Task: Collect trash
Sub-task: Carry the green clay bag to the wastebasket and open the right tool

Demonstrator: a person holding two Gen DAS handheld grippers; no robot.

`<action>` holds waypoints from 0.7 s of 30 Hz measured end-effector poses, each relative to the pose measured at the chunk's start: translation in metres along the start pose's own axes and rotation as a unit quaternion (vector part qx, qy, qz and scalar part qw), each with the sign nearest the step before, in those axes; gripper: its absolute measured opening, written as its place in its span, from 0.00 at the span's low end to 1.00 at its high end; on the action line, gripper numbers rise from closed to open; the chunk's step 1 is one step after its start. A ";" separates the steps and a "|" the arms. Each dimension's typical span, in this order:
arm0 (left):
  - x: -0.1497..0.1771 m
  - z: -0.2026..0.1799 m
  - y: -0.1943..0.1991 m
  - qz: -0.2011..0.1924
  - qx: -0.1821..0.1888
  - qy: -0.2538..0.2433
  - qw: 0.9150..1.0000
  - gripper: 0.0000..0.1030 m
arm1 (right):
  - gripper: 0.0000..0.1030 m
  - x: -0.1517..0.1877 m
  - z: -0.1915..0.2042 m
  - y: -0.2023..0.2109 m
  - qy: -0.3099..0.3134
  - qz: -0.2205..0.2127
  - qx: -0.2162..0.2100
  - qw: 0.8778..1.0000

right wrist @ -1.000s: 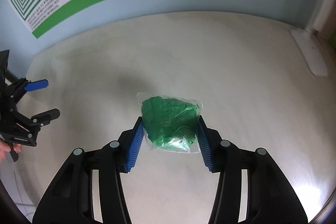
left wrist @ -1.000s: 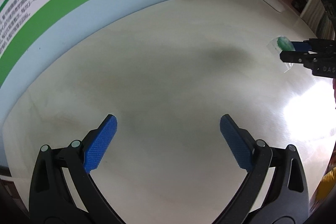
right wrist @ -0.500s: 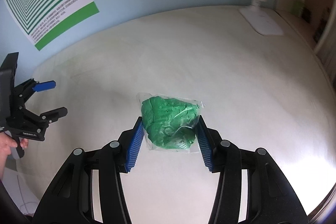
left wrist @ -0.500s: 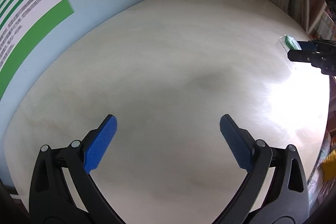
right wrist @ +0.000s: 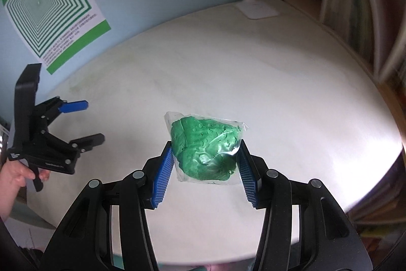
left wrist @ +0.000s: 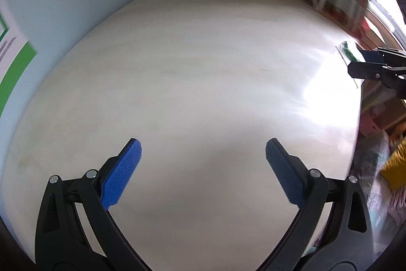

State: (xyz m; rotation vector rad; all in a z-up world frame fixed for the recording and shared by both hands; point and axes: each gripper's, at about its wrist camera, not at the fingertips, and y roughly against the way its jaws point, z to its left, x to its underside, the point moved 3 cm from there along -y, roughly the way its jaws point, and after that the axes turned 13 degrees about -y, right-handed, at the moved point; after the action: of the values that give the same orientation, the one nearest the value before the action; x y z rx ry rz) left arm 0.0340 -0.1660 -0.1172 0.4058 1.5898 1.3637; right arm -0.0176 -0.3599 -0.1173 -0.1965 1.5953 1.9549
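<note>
The right tool (right wrist: 206,165) was clamped on a clear plastic bag of green stuff (right wrist: 204,150), its blue pads (right wrist: 162,175) pressing the bag from both sides and holding it up above the pale surface (right wrist: 279,98). Off to its left, the left tool (right wrist: 87,122) hung over the same surface with its jaws spread wide and nothing between them, a hand (right wrist: 15,175) gripping its handle. Farther back, a white lamp base (right wrist: 256,9) sat near the surface's far edge. Behind it rose a light blue wall carrying a green-and-white poster (right wrist: 48,12), and shelves of books (right wrist: 355,17) stood along the right.
</note>
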 end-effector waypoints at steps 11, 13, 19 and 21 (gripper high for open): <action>-0.035 -0.146 0.001 -0.018 0.060 -0.097 0.993 0.93 | 0.49 0.080 -0.095 0.102 -0.063 -0.040 0.056 0.996; -0.038 -0.173 0.005 -0.019 0.071 -0.116 0.991 0.93 | 0.49 0.095 -0.111 0.114 -0.075 -0.044 0.064 0.994; -0.052 -0.253 0.001 -0.018 0.106 -0.176 0.978 0.93 | 0.49 0.149 -0.166 0.151 -0.128 -0.053 0.085 0.987; -0.052 -0.281 0.000 -0.016 0.120 -0.197 0.973 0.93 | 0.49 0.171 -0.183 0.161 -0.149 -0.054 0.093 0.983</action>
State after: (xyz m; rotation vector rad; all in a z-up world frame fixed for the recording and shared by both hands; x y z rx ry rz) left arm -0.1702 -0.3653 -0.1202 0.7454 1.4206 0.9925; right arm -0.2876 -0.4854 -0.1104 0.0812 1.5228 1.6530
